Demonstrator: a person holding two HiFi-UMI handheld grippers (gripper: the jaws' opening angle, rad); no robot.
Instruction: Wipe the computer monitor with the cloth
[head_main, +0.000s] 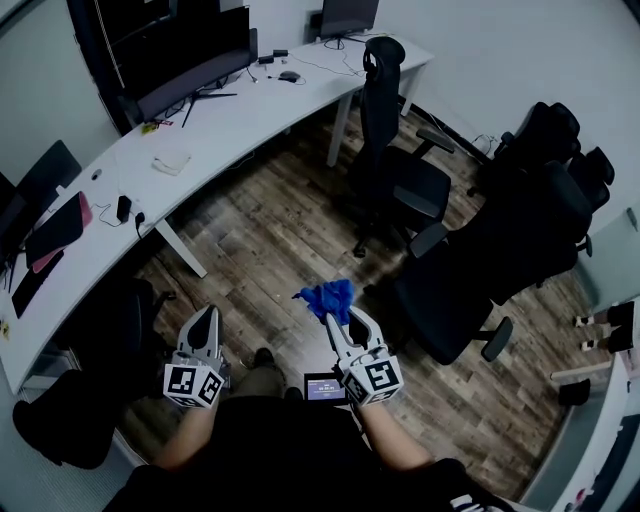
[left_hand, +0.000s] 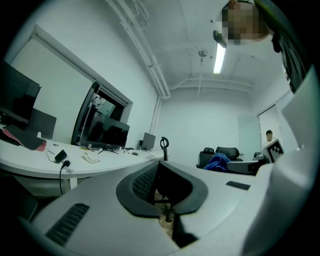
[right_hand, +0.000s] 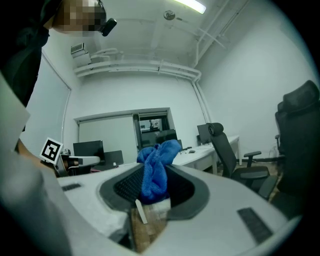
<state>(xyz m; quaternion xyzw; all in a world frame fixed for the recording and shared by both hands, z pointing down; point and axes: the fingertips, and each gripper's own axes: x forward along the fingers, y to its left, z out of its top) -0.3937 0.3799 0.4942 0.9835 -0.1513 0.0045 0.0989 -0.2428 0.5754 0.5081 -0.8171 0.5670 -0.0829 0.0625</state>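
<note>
A curved desk (head_main: 250, 105) sweeps from the frame's lower left to top centre, with a monitor (head_main: 190, 50) on it at upper left. Chairs (head_main: 520, 220) crowd the right side. At bottom centre, the left gripper (head_main: 205, 318) sits left of the right gripper (head_main: 343, 322), whose jaws hold the cloth (head_main: 327, 298)

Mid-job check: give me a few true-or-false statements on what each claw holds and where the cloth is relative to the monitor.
1. The right claw grips a fluffy blue cloth. True.
2. The left claw holds a second cloth. False: nothing is between its jaws.
3. The cloth is pressed against the large dark monitor. False: the monitor stands on the curved white desk, well across the wooden floor from the cloth.
4. A black high-backed office chair stands on the floor near the desk. True.
</note>
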